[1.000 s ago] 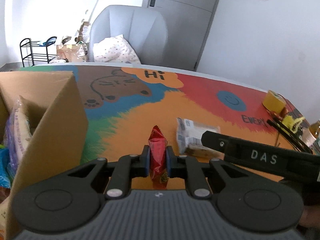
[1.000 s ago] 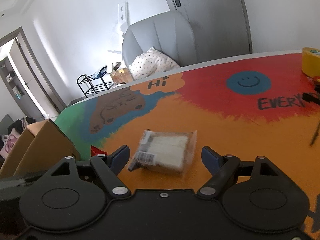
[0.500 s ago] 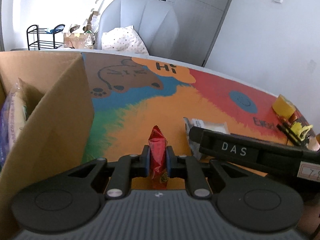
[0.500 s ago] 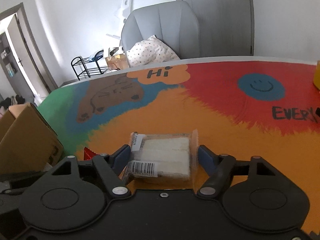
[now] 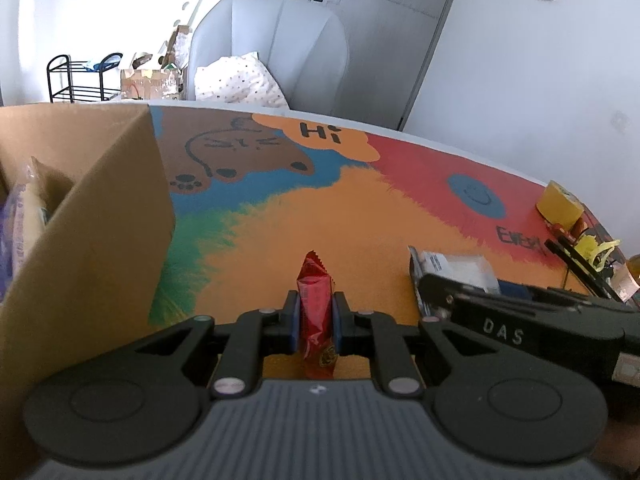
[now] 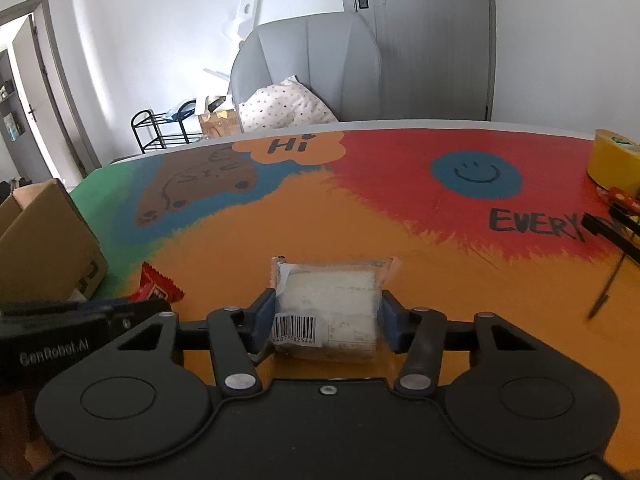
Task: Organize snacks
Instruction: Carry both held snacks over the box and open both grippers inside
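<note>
My left gripper is shut on a red snack bar and holds it above the orange part of the table, just right of the open cardboard box. My right gripper has closed on a clear-wrapped white snack pack with a barcode, both pads against its sides. The pack also shows in the left wrist view, behind the right gripper's body. The red bar shows in the right wrist view.
The box holds bagged snacks at its left. A yellow tape roll and black and yellow tools lie at the table's right edge. A grey chair with a pillow stands beyond the far edge.
My right gripper moved forward around the white pack and closed on it. My left gripper, still holding the red bar, has shifted closer to the cardboard box.
</note>
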{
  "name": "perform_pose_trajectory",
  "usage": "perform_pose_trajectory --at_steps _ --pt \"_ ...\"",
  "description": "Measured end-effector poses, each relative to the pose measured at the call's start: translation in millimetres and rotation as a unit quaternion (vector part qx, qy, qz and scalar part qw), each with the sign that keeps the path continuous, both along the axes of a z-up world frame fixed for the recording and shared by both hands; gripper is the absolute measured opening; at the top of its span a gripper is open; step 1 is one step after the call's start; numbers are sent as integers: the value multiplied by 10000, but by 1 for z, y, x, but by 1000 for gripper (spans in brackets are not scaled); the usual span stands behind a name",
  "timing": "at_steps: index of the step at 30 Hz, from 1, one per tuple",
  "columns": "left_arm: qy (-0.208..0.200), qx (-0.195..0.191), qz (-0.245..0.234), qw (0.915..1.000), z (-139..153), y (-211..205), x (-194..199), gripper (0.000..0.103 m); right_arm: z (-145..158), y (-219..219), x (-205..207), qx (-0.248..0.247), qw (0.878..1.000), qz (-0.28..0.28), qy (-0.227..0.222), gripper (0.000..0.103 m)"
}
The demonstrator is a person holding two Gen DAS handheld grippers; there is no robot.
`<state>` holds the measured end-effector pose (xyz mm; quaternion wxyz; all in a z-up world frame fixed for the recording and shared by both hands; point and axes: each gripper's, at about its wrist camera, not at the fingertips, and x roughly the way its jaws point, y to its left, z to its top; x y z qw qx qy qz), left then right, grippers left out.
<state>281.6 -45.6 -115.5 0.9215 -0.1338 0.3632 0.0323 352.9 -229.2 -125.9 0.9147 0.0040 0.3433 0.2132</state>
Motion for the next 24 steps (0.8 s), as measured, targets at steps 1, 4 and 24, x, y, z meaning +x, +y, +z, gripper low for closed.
perform_pose_trajectory --at_steps 1,4,24 --pt "-24 14 -2 10000 2 -1 -1 15 1 -3 -3 50 10000 -17 -17 50" --pt "-99 40 15 9999 8 -1 -7 15 7 -10 -10 206 9998 -50 -60 50" --pt "-904 148 178 9956 74 19 -50 15 75 9 -46 699 9941 309 -766 50"
